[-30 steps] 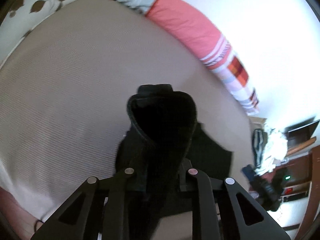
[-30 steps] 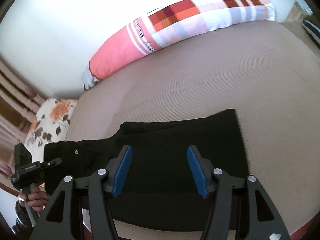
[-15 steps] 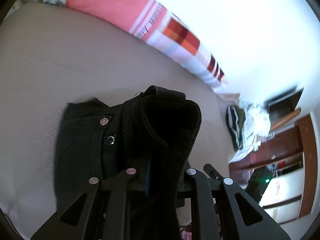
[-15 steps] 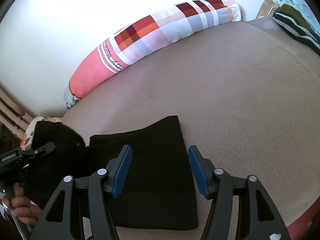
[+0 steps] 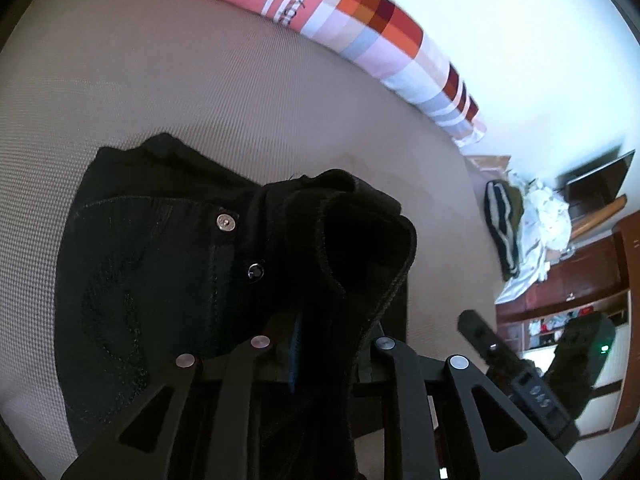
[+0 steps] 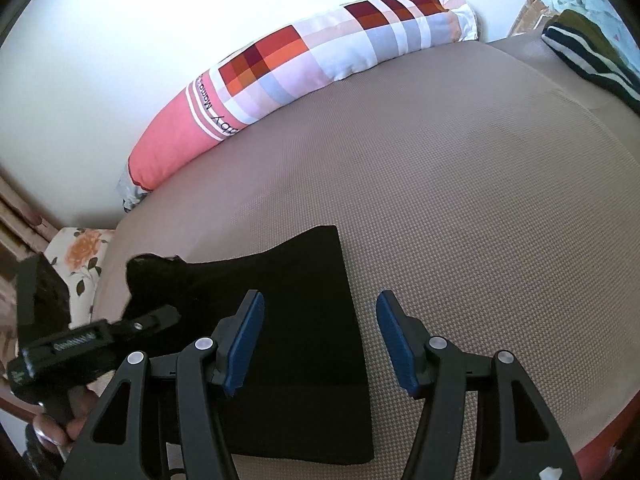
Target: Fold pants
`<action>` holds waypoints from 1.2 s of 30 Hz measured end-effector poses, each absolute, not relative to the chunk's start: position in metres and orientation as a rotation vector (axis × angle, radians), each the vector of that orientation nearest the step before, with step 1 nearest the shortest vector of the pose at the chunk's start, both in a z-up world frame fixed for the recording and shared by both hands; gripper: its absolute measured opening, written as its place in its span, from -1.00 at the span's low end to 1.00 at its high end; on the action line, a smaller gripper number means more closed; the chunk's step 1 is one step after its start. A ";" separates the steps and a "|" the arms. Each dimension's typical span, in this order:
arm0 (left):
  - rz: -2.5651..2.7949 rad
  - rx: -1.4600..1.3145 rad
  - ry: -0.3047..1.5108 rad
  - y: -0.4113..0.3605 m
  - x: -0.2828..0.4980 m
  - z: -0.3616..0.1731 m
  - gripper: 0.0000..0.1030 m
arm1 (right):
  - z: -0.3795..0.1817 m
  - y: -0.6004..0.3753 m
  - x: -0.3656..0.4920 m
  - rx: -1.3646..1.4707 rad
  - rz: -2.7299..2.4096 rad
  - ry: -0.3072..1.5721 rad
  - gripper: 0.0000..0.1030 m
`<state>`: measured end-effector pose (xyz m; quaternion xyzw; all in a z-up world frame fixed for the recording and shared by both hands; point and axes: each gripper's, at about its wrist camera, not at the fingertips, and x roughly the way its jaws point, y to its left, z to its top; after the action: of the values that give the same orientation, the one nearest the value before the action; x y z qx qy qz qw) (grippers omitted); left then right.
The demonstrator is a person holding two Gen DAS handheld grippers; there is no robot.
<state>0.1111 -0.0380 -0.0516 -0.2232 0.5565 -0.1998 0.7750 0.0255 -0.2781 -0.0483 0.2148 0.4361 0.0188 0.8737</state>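
Currently: black pants, soft, limp denim, lying half-folded on the bed at lower centre frame. Left gripper clamped on a bunched end; right gripper spread wide, holding nothing. Likely best taken at seamed edges, where cloth is thickest.

Black pants, beige bedspread, pink-and-checked bolster, blue-padded right gripper.

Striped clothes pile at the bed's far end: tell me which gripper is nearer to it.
Right. The right gripper hangs open over the pants' edge, toward the pile; the left gripper, clamping pants fabric, sits farther away.
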 end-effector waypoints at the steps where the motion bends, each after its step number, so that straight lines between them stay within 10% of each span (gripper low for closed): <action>1: -0.428 -0.478 1.203 -0.039 0.111 -0.052 -0.57 | -0.048 -0.278 0.025 0.451 0.041 0.907 0.10; 6: -0.476 -0.439 1.204 -0.048 0.103 -0.047 0.04 | -0.046 -0.280 0.024 0.455 0.040 0.895 0.10; 11: -0.502 -0.400 1.144 -0.047 0.090 -0.034 0.21 | -0.048 -0.281 0.023 0.466 0.037 0.896 0.10; 36: -0.101 -0.334 1.059 0.092 0.049 -0.061 0.22 | -0.110 -0.253 0.059 0.665 0.406 1.173 0.23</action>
<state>0.0493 0.0915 -0.0611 -0.1585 0.5026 -0.0480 0.8485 0.0592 -0.2533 -0.1095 0.3058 0.5393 0.1865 0.7621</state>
